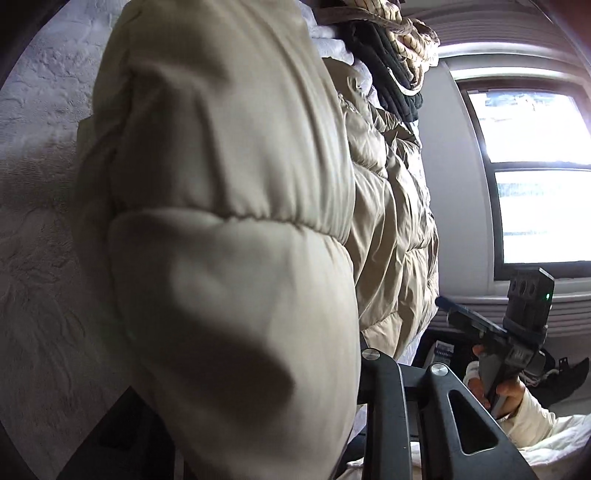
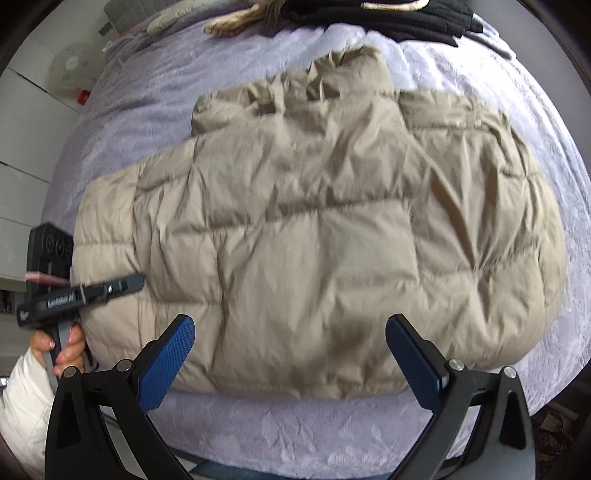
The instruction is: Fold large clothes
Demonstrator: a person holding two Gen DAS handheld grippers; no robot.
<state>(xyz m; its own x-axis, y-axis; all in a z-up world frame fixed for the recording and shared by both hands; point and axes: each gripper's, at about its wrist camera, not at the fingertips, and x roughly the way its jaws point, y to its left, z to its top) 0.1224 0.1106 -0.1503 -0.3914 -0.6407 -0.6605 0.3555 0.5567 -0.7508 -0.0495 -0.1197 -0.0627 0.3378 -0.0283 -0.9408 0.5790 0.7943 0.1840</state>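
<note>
A beige puffer jacket (image 2: 314,229) lies spread flat on a pale lilac bedspread (image 2: 295,435), collar at the far side. My left gripper (image 2: 129,282) reaches in from the left, shut on the end of the jacket's left sleeve (image 2: 107,236). In the left wrist view that sleeve (image 1: 229,258) bulges close to the lens and hides the fingertips; only one black finger arm (image 1: 388,413) shows. My right gripper (image 2: 290,325) hovers open over the jacket's near hem, with nothing touching its blue pads (image 2: 166,362).
A black garment (image 2: 388,18) and a tan knitted one (image 2: 236,22) lie at the bed's far edge. A bright window (image 1: 535,166) stands to the right. A white fan (image 2: 70,66) stands beyond the bed's left side. Hands in white sleeves (image 2: 26,398) hold the grippers.
</note>
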